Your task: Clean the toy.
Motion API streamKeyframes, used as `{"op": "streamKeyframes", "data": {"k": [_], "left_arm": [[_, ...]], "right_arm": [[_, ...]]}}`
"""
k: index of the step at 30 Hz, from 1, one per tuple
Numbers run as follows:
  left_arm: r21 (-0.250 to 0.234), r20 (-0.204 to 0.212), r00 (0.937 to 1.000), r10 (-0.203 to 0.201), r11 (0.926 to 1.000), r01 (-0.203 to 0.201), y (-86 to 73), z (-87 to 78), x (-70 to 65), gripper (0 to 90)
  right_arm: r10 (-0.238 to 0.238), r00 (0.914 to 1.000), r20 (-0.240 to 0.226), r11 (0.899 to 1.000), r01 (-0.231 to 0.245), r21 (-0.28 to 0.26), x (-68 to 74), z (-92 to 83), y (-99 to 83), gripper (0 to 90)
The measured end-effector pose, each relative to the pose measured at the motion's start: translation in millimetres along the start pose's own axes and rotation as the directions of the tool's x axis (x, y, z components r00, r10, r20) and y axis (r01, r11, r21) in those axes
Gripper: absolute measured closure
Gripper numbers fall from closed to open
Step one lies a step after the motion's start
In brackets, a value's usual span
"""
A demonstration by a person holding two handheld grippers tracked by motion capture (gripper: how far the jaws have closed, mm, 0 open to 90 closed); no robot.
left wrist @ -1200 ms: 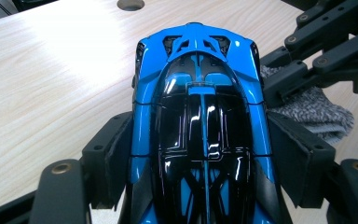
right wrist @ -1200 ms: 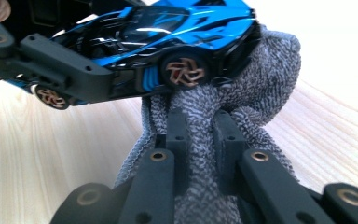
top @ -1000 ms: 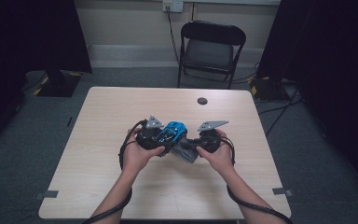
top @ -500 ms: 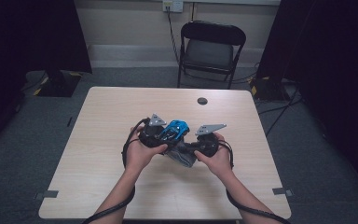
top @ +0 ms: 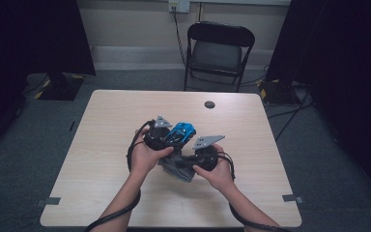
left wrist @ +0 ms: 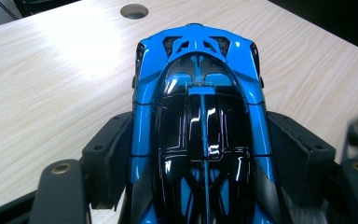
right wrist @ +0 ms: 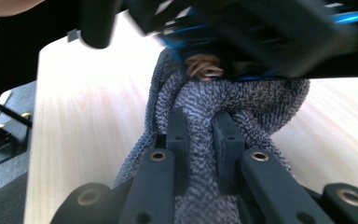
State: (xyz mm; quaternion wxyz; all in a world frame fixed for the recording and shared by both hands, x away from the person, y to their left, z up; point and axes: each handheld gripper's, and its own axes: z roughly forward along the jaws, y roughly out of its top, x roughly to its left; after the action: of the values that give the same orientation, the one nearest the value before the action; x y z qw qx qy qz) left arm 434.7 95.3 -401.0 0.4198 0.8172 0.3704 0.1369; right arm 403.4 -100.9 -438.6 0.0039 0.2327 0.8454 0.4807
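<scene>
Near the middle of the worktop (top: 101, 145), the left hand-held gripper (top: 160, 137) clamps a blue toy car (left wrist: 200, 116) by its sides, nose toward one o'clock. At its five o'clock, the right hand-held gripper (right wrist: 200, 126) pinches a grey cloth (right wrist: 223, 100) against the car's underside.

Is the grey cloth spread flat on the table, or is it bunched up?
Bunched up. In the right gripper view, the right gripper pinches the grey cloth in folds, pressed against the underside of the blue toy car.
</scene>
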Motion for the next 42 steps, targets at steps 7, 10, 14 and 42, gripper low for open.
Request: {"op": "streamKeyframes", "data": {"k": [7, 10, 14, 42], "left_arm": [[0.018, 0.003, 0.9999, -0.010, 0.9998, 0.010, -0.8, 9.8, 2.1, 28.1], [0.012, -0.003, 0.9998, -0.019, 0.9997, 0.019, -1.3, 12.9, 3.6, 28.1], [0.010, -0.020, 0.9994, -0.028, 0.9995, 0.028, -0.1, 16.4, 8.4, 28.1], [0.099, -0.206, 0.9740, -0.094, 0.9882, 0.117, -60.8, 11.1, 79.8, 28.1]], "right_arm": [[-0.015, 0.9997, -0.020, 1.000, 0.016, 0.015, 8.3, 4.7, -5.6, 79.8], [-0.008, 0.9995, -0.032, 1.000, 0.008, 0.014, 6.5, 3.7, -9.6, 79.8], [-0.020, 0.9982, -0.056, 1.000, 0.021, 0.021, 9.7, 2.8, -12.0, 79.8], [0.182, 0.9076, 0.378, 0.981, -0.192, -0.012, -99.9, -80.2, -65.3, 76.9]]}}
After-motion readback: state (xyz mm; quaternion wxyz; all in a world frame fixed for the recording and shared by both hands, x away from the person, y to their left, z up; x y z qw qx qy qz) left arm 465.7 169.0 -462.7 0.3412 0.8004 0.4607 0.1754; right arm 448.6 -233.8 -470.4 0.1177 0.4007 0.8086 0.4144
